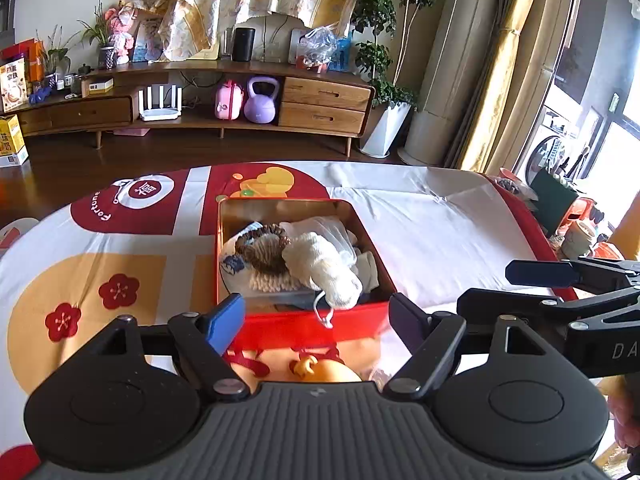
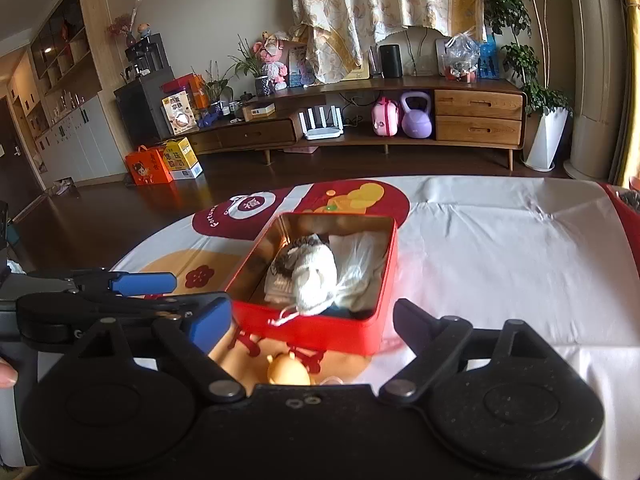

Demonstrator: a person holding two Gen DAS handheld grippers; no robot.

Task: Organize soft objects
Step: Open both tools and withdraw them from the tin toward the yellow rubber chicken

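Your left gripper (image 1: 316, 322) is spread wide and holds nothing. Your right gripper (image 2: 312, 322) is likewise wide open and empty. Both hover side by side just short of the near wall of the red tin (image 1: 320, 326), low over the printed tablecloth (image 1: 440, 232).

The soft items already lie inside the tin. A white knitted pouch (image 1: 324, 272) lies on top, toward the near right of the pile. Its long axis runs diagonally, from the far left toward the near right corner. Its drawstring (image 1: 323, 314) hangs out over the near wall and touches the red outer face. Behind the pouch lie a brown woven piece (image 1: 266, 252) and a clear plastic bag (image 1: 336, 236); other cloth beneath them cannot be identified.

Relation governing the next move: the tin lies straight ahead of both grippers, its long axis pointing away from you. In the left wrist view the drawstring sits almost centred between the fingers. In the right wrist view the pouch (image 2: 314, 280) and string (image 2: 284, 316) sit slightly left of centre. Judge the left gripper marginally better aligned, though both are about equally near.

The task appears close to complete. If you tuck the string in, approach from above the near wall; a low forward push risks shoving the tin across the cloth.

No loose soft item is visible on the cloth outside the tin.
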